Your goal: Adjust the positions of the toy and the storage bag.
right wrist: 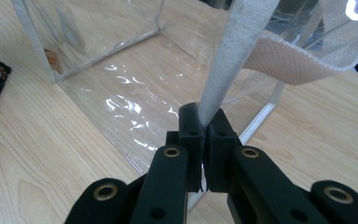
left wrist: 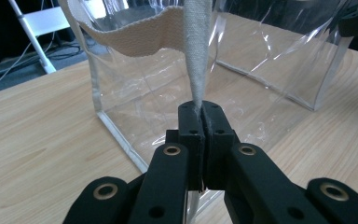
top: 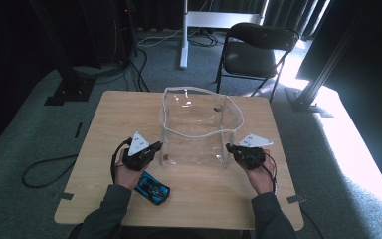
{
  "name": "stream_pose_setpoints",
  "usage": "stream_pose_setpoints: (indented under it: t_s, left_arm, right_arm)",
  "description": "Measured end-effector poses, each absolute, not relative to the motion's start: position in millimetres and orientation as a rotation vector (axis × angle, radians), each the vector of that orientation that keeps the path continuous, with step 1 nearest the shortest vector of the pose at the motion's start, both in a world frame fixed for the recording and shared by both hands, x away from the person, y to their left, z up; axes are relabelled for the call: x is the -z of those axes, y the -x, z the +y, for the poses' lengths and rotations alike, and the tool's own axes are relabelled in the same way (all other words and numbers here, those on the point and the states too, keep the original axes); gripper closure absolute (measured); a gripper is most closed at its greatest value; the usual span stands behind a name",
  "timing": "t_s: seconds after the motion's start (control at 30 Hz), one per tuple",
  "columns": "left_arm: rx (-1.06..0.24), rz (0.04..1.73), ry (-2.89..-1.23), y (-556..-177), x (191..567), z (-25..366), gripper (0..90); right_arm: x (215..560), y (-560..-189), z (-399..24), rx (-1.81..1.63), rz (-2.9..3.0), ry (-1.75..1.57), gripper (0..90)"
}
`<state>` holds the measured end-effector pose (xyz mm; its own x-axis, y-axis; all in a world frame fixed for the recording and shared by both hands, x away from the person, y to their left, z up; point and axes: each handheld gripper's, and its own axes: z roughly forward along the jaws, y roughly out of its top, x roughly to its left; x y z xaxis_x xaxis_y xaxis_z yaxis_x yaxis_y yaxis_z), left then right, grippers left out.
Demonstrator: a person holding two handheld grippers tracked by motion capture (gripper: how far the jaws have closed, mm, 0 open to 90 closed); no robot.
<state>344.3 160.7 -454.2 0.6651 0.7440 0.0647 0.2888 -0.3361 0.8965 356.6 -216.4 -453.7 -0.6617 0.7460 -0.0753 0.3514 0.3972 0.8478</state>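
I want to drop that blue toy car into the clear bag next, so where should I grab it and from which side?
Grip the blue toy car across its narrow width, jaws on its two long sides, coming down from above. It lies flat and diagonal on the table, so turn the jaws to match. The left gripper is nearest, but it is clamped on the clear bag strap.

— Colours near the left gripper (top: 157, 146)?
— Black jaws; blue-and-black toy car (top: 152, 187) just behind.
— Between both grippers?
— Clear plastic bag (top: 199, 130), cream woven trim; pale wood-grain table (top: 104, 124) underneath.
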Motion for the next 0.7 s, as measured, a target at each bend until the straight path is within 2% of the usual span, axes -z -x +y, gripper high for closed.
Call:
stream_pose_setpoints:
  t_s: [0.07,0.13,0.17,0.27,0.33,0.7]
  left_arm:
    - [-0.589,0.800,-1.923,-344,454,159,88.5]
    - [-0.592,0.799,-1.928,-344,453,159,87.3]
    - [-0.573,0.795,-1.924,-343,453,161,83.8]
    - [-0.570,0.808,-1.927,-339,455,167,75.0]
    - [-0.567,0.833,-1.938,-336,457,175,71.4]
    - [-0.552,1.058,-2.005,-305,485,229,60.5]
  right_arm:
    - [453,-356,-216,-1.189,2.227,-0.932,84.2]
    - [453,-354,-215,-1.146,2.222,-0.929,71.0]
    - [454,-352,-215,-1.150,2.224,-0.917,65.6]
    - [453,-344,-218,-1.154,2.212,-0.908,58.5]
    - [452,-338,-220,-1.167,2.203,-0.913,55.8]
    - [464,-310,-215,-1.137,2.233,-0.873,55.5]
